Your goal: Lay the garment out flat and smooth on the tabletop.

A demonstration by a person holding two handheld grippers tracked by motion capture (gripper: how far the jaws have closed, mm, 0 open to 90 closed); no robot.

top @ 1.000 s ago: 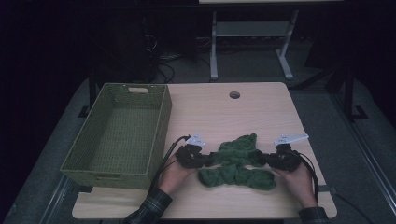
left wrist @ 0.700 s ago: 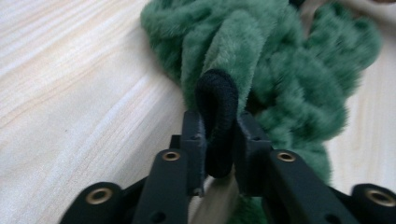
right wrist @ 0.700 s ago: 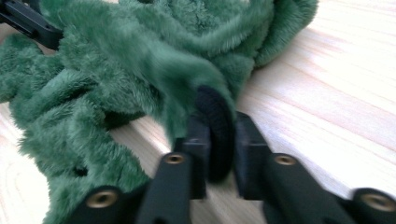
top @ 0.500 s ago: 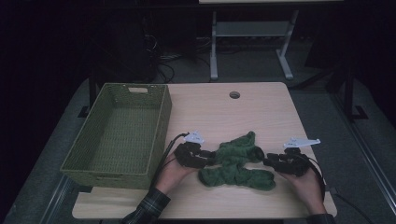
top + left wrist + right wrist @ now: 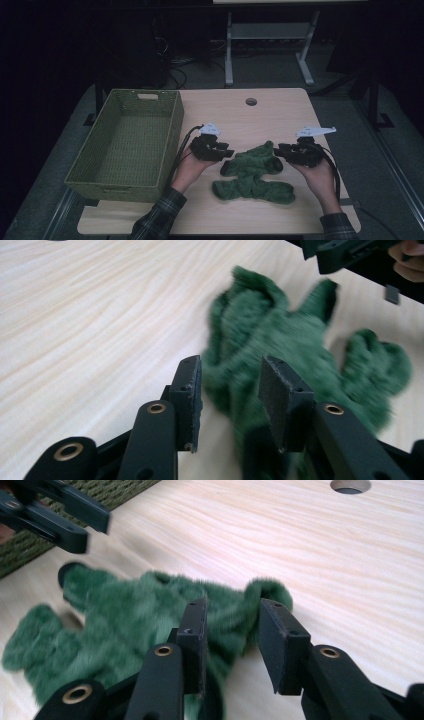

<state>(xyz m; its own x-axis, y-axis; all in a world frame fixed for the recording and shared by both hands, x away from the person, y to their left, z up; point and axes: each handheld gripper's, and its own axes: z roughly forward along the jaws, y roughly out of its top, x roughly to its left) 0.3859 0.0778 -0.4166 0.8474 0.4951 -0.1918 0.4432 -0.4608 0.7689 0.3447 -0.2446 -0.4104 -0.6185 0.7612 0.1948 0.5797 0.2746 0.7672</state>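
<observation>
On the table (image 5: pixel 280 107), the basket (image 5: pixel 127 142) sat at the left of the frame. The crumpled towel (image 5: pixel 252 175) lay right of it, toward the lower middle, well apart. My left gripper (image 5: pixel 224 154) hung just left of the towel, my right gripper (image 5: pixel 281 150) just right. A cable hole (image 5: pixel 251 101) lay above, near the far edge.

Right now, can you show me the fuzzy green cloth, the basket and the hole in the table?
fuzzy green cloth (image 5: pixel 252 176), high view, middle of the crumpled pile.
basket (image 5: pixel 176 131), high view, its right wall.
hole in the table (image 5: pixel 251 101), high view, its dark centre.
</observation>
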